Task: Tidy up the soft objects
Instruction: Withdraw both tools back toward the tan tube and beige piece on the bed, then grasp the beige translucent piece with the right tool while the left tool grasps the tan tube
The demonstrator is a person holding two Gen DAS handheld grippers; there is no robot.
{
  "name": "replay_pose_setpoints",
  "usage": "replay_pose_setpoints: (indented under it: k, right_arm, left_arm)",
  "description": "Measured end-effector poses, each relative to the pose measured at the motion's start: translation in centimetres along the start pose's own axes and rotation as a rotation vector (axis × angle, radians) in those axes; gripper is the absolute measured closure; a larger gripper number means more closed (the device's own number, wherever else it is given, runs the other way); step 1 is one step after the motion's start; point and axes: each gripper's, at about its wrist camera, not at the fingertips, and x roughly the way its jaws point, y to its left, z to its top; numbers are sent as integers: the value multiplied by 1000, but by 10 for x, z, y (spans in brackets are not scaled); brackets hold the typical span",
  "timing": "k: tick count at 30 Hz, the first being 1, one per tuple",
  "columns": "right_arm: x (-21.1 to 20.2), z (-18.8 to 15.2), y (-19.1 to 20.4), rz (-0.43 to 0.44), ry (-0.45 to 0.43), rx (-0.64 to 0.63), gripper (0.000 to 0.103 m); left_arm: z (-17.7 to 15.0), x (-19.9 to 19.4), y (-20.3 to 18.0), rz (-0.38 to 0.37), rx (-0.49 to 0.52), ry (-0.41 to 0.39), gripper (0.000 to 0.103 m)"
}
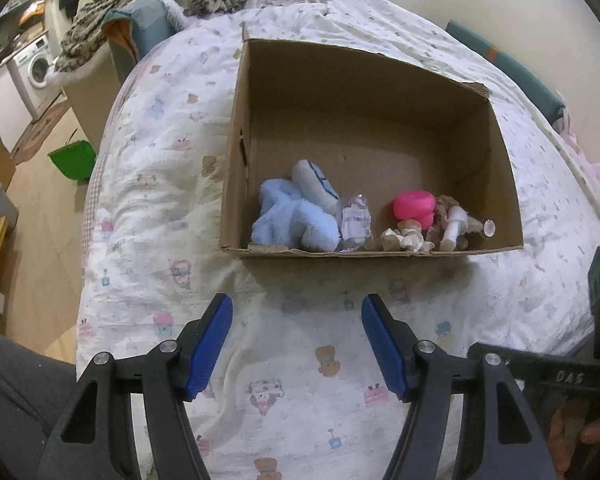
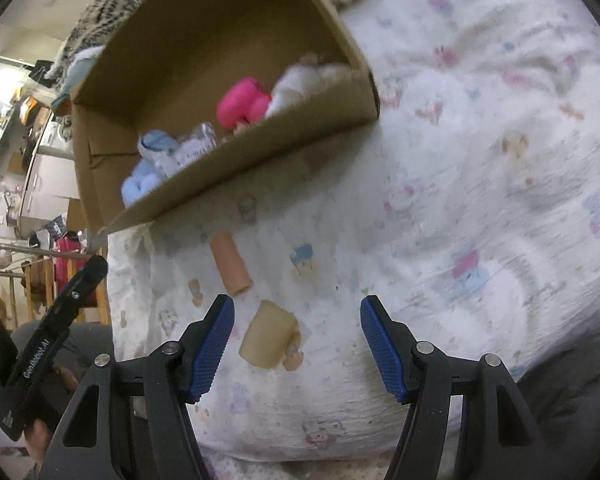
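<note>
On the quilt's near edge, right gripper (image 2: pixel 297 340) hangs wide open, nothing held. A beige foam cylinder (image 2: pixel 267 335) lies between its blue pads (image 2: pixel 212 350), closer to the left one, no contact yet. An orange foam cylinder (image 2: pixel 230 262) sits just beyond it, toward the cardboard box (image 2: pixel 260 148).

Left gripper (image 1: pixel 297 344) is also wide open and empty, hovering over bare quilt (image 1: pixel 148 208) short of the box's near wall.

Box stands mid-bed. Along its near wall: light blue plush (image 1: pixel 296 212), crinkled clear packet (image 1: pixel 355 220), pink soft piece (image 1: pixel 414 206), small brown doll-like toy (image 1: pixel 452 220). Far half of the box is empty.

My read: two cylinders left to bin, beige one next.

Risks:
- Cylinder is off-centre in the jaws; closing as-is could push it sideways or roll it on the soft quilt. Centre first.
- Foam squashes; hard squeeze may squirt it out.
- Quilt bunches; low approach could pinch fabric too.
- Right view is motion-blurred, so alignment is uncertain.
</note>
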Motion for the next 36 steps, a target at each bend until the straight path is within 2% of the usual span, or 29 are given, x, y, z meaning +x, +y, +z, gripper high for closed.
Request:
replay_pose_setpoints:
  k: [2,7,11,15,18,22,27,32,36]
  right_arm:
    - [7,-2,5,-5,29,-22,33]
    - [36,-4,18,33,146,-44,50]
    - [54,-5,29,-7,188,-94,67]
    - [53,-9,37,-19,171,-151,89]
    - [41,-11,46,19,129,-179,90]
    - [13,-1,42,82,-13,-128,90]
    - [-16,8,29,62,-173,-65,90]
    - [-23,12,15,50,-214,13,90]
    - [-21,16,2,79,-184,40,90]
  left_arm:
    - [0,2,2,1,-10,8,39]
    - [-2,9,5,-4,-26,32,39]
    - [-3,12,3,-6,-22,39,39]
    - [-4,17,2,-20,-34,59,39]
    - [-4,21,1,-34,-46,77,39]
    - [-6,30,-3,-54,-62,128,39]
    - [-11,44,-30,-89,-56,190,40]
    - [-19,60,-61,-78,-25,236,41]
    - [-25,80,-82,-24,5,255,45]
